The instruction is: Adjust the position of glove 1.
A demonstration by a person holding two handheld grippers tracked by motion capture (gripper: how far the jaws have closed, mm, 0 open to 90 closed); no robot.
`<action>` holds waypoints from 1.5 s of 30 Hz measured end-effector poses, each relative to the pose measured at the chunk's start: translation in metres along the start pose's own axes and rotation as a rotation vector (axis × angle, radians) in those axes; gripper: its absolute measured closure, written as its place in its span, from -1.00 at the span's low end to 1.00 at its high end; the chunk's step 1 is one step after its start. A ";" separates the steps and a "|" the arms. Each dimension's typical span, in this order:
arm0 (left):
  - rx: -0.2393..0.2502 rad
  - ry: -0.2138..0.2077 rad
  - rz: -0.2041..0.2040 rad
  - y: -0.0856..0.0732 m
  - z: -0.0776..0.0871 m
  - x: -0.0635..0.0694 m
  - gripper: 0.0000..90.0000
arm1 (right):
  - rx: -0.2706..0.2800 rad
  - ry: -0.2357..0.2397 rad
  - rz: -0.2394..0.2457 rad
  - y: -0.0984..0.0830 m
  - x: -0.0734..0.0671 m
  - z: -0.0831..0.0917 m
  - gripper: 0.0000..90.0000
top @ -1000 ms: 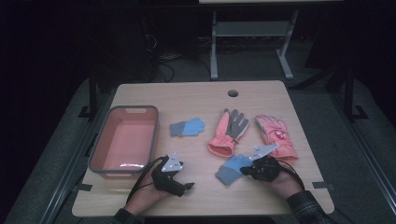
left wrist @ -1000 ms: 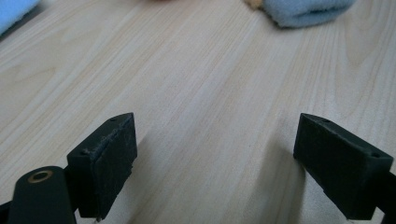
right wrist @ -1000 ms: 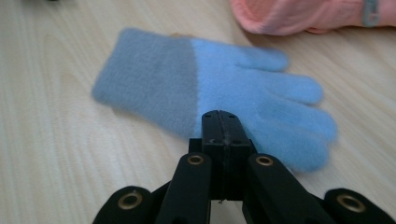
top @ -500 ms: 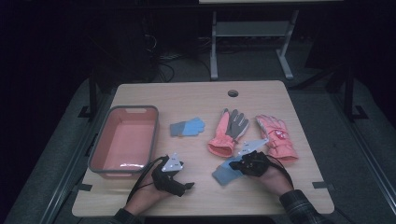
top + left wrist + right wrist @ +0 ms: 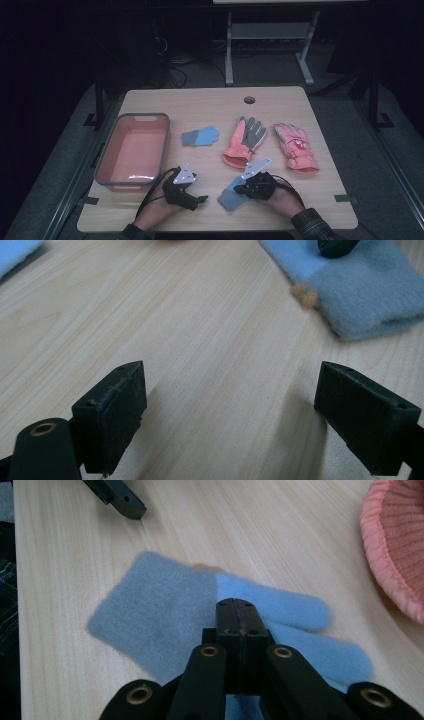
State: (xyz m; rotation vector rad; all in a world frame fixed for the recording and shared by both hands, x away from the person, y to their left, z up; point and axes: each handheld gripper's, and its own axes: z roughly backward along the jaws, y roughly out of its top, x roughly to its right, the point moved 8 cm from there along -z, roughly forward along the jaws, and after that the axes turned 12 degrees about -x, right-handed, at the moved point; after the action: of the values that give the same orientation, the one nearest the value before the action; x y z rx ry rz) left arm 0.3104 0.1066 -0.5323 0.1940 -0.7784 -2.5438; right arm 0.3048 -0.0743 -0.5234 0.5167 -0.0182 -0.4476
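Note:
A small blue glove (image 5: pixel 230 198) with a grey-blue cuff lies flat near the table's front edge. In the right gripper view the same glove (image 5: pixel 160 615) has its fingers pointing right. My right gripper (image 5: pixel 240 190) sits over its middle with the jaws pressed together (image 5: pixel 239 611), tips down on the fabric. Any pinch of cloth is hidden under the tips. My left gripper (image 5: pixel 202 199) rests just left of the glove. Its jaws stand wide open (image 5: pixel 232 385) over bare wood, and the glove's cuff (image 5: pixel 360 295) lies ahead to the right.
A matching blue glove (image 5: pixel 200 136) lies mid-table. A coral glove with a grey palm (image 5: pixel 245 140) and a pink glove (image 5: pixel 296 147) lie to its right. A salmon tub (image 5: pixel 107 155) stands at the left. The table has a cable hole (image 5: pixel 249 99) at the back.
My right gripper has slid left along the front of the table and the blue glove has moved left with it, closer to the left gripper. The left gripper has stayed put.

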 end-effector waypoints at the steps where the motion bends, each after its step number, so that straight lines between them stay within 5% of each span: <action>1: -0.003 0.000 -0.001 0.000 0.000 0.000 -0.72 | 0.002 -0.005 0.001 0.000 0.000 0.001 1.00; 6: 0.003 0.000 -0.001 0.000 0.000 0.000 -0.72 | 0.074 -0.019 -0.055 -0.004 0.009 0.021 0.77; 14: 0.003 0.000 -0.002 0.000 0.000 0.000 -0.72 | 0.134 -0.102 -0.163 -0.043 0.035 0.048 0.06; 27: -0.015 0.008 0.009 0.006 -0.002 0.000 -0.65 | 0.094 -0.208 -0.274 -0.099 0.055 0.051 -0.56; 35: -0.047 0.014 0.031 0.020 0.004 0.000 -0.02 | 0.116 -0.218 -0.249 -0.100 0.056 0.046 -0.70; 42: -0.056 0.019 0.130 0.038 0.008 -0.013 0.88 | 0.116 -0.218 -0.250 -0.100 0.056 0.046 -0.70; 45: -0.055 0.034 0.154 0.050 0.008 -0.021 0.99 | 0.116 -0.217 -0.250 -0.100 0.056 0.046 -0.70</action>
State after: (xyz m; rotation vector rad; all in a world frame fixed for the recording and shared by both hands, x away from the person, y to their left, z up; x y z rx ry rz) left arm 0.3464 0.0839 -0.4983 0.1533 -0.6829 -2.4066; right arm 0.3087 -0.1975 -0.5365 0.5856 -0.1906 -0.7497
